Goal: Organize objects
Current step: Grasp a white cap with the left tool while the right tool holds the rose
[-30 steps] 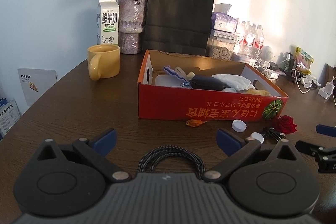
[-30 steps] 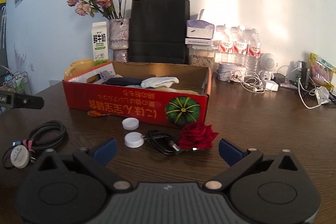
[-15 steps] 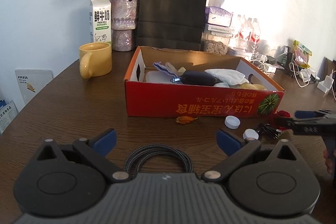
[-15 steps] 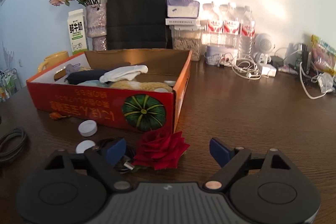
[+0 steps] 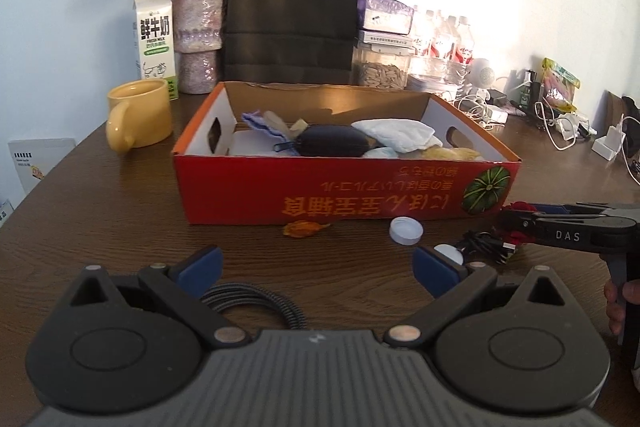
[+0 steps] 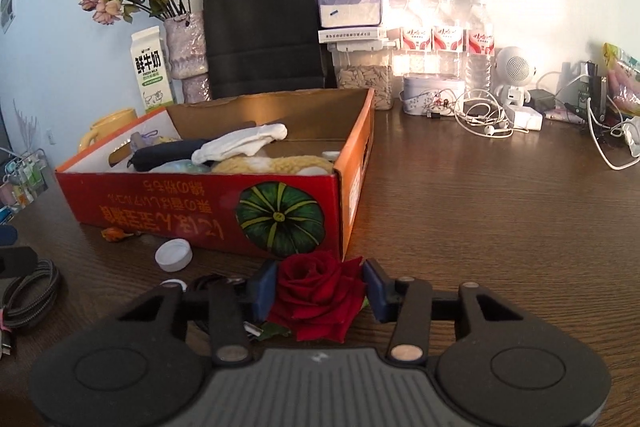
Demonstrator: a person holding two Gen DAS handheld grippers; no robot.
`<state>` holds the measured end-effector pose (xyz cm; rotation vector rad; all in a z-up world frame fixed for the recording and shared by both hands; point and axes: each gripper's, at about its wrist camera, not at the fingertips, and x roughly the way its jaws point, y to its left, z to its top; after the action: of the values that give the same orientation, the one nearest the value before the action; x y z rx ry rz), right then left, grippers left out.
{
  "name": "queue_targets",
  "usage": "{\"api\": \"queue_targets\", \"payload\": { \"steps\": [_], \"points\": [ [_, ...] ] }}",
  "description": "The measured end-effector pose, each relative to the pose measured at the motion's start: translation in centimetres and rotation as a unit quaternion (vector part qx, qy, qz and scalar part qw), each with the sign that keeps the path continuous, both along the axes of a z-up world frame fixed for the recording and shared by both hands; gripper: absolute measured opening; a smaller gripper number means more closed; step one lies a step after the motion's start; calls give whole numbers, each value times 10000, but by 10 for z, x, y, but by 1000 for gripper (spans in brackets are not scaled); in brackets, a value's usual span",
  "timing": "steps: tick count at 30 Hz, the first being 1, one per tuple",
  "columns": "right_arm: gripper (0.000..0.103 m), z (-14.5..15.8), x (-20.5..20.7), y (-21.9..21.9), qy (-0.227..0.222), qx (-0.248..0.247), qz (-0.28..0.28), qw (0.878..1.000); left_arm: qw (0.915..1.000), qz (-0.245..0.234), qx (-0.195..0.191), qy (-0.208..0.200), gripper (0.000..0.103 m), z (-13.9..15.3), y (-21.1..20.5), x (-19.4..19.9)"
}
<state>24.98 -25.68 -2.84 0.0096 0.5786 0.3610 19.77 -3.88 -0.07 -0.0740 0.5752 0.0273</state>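
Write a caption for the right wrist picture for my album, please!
Right gripper closes its jaws around a red rose in front of the red cardboard box.

Setting: a lived-in home or small-office room, indicated by a dark wood-grain table (image 6: 500,211) placed against a plain pale wall. Evidence along the wall side: a vase of dried roses (image 5: 198,35), a milk carton (image 5: 154,41), a yellow mug (image 5: 140,115), a black paper shopping bag (image 5: 294,11), a tissue pack (image 6: 350,7) stacked on a jar of seeds (image 6: 364,81), shrink-wrapped water bottles (image 6: 444,43), a small white robot-shaped speaker (image 6: 514,75), tangled earphones and chargers (image 6: 486,119). A red cardboard produce box (image 5: 344,203) holding assorted soft items stands mid-table
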Motion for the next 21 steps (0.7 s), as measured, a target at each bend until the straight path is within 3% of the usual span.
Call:
{"api": "queue_targets", "payload": {
  "steps": [11,19,21],
  "points": [
    [39,8,-15,-3,-508,38,-207,9985,9991,-345,168,191,103,-7,-29,20],
    [38,15,-29,-7,-852,159,-338,9957,9941,-756,545,561,103,-25,-61,50],
    [38,16,-30,-7,-865,169,-341,9955,9918,-882,689,623,99,-30,-70,57]
  ]
}}
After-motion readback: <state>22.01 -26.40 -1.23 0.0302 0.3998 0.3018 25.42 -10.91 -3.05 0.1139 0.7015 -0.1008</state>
